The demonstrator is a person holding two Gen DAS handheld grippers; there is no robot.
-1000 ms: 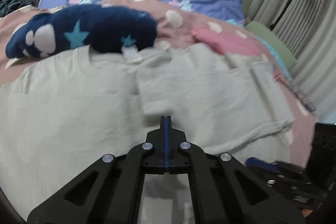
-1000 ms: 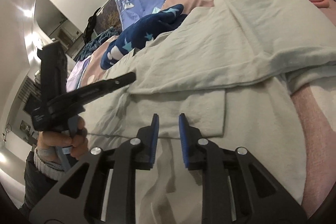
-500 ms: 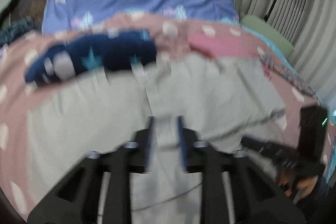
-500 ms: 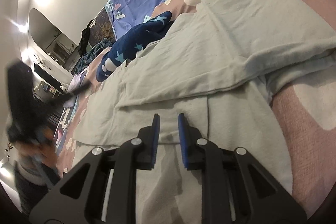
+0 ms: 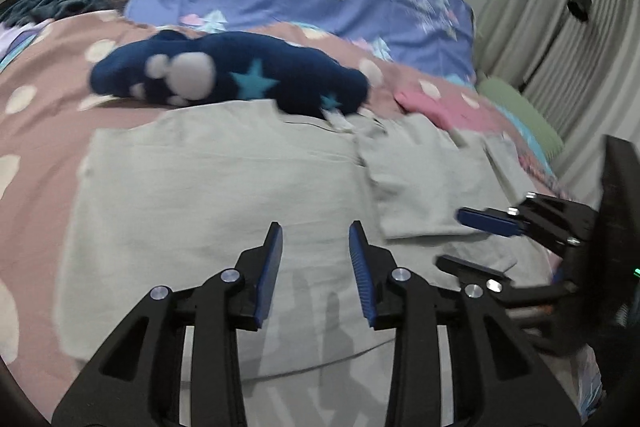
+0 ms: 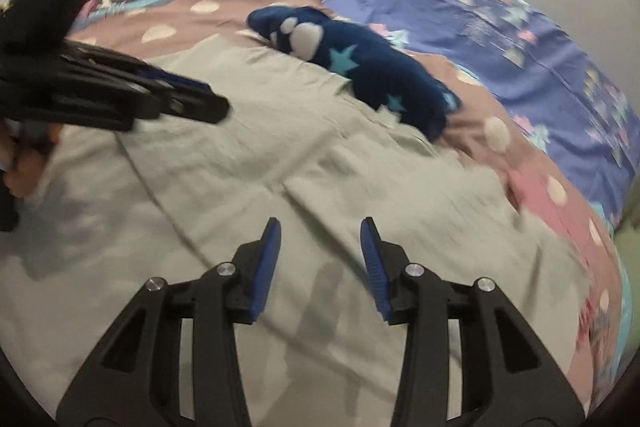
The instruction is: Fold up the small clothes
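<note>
Now both my grippers, left gripper point(image 5: 316, 241) and right gripper point(image 6: 320, 239), have just been opening with nothing between them, above the pale shirt point(image 5: 208, 195), spread flat on the bed point(image 5: 44, 67) for folding

No legible text, label, brand, number or sign in either wrist view; fabric prints are shapes only.

The left gripper point(image 5: 316, 239) is hovering over the pale grey garment point(image 5: 208, 195), its jaws having just been opening, with nothing between them. The garment is lying flat on the pink spotted bedcover point(image 5: 44, 67) (one side folded inward). A navy star-patterned piece point(image 5: 240, 75) is resting at its far edge. The right gripper point(image 5: 472, 239) is reaching in from the right.
</note>
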